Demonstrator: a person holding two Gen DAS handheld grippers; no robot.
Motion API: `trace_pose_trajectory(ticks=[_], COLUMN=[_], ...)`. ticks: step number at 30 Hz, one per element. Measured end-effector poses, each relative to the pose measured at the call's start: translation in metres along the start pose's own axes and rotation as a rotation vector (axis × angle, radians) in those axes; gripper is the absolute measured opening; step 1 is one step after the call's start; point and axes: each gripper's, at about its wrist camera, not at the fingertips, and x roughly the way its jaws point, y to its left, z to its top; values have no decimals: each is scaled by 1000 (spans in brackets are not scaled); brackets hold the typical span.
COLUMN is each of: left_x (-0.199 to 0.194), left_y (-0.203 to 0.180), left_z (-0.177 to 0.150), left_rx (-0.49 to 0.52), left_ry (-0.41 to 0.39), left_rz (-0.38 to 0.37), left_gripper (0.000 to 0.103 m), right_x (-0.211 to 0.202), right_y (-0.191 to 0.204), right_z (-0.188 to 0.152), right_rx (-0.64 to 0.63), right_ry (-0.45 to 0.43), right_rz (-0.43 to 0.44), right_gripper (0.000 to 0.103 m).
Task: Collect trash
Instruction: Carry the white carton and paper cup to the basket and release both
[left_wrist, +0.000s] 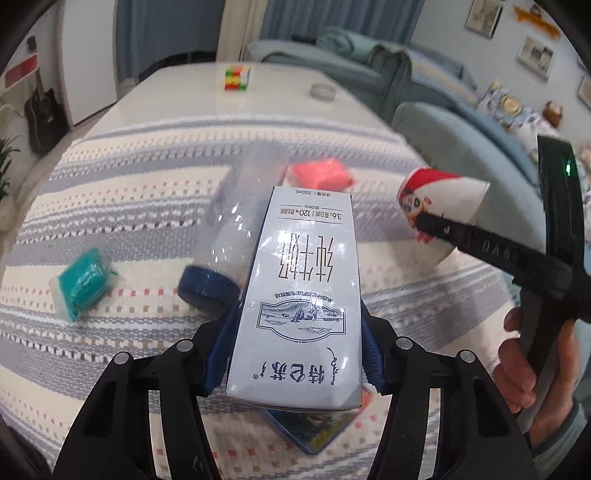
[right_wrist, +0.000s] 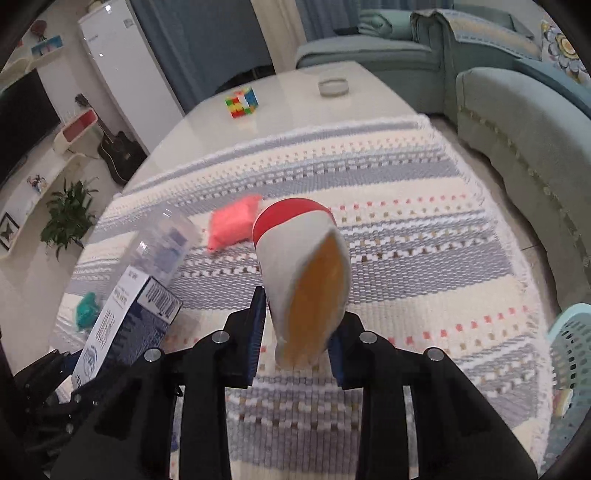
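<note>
White-and-blue milk carton (left_wrist: 295, 295) sits pinched between the left gripper (left_wrist: 295, 354) jaws, long axis running straight out along the fingers, printed text upside down to the camera. Its near end hides what lies beneath; only a corner of something blue and printed shows there, not identifiable.

Clear plastic bottle (left_wrist: 231, 229) with dark blue cap (left_wrist: 207, 290) lies partly behind the carton, cap toward the camera; body blurred in both views.

Right gripper (right_wrist: 301, 332) jaws pinch a squashed paper cup (right_wrist: 306, 273), red rim pointing away, orange-stained inside facing the camera. Left view shows the cup's outer cartoon print and the person's hand (left_wrist: 532, 369) on the handle; right view does not.

Right view alone shows a pale blue basket (right_wrist: 570, 350), cut off at the frame edge. Pink packet (left_wrist: 321, 173) and teal packet (left_wrist: 83, 284) lie on the striped cloth (left_wrist: 147, 177) over the worktop (left_wrist: 177, 88).
</note>
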Motion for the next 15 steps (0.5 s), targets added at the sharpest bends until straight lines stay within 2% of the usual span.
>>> trace_pose_trajectory(ticks=[7,15], left_x=[-48,-75], left_y=[-39,-140], left_z=[21,43], left_rx=[55,190], left_ry=[-114,-184], left_rz=[-114,-243], left_gripper=[56,56], right_x=[-79,-185], right_y=[-17,-75], right_z=[4,3], right_rx=[5,65], right_ry=[-132,-273], right_rz=[-40,-163], right_gripper=[27,27])
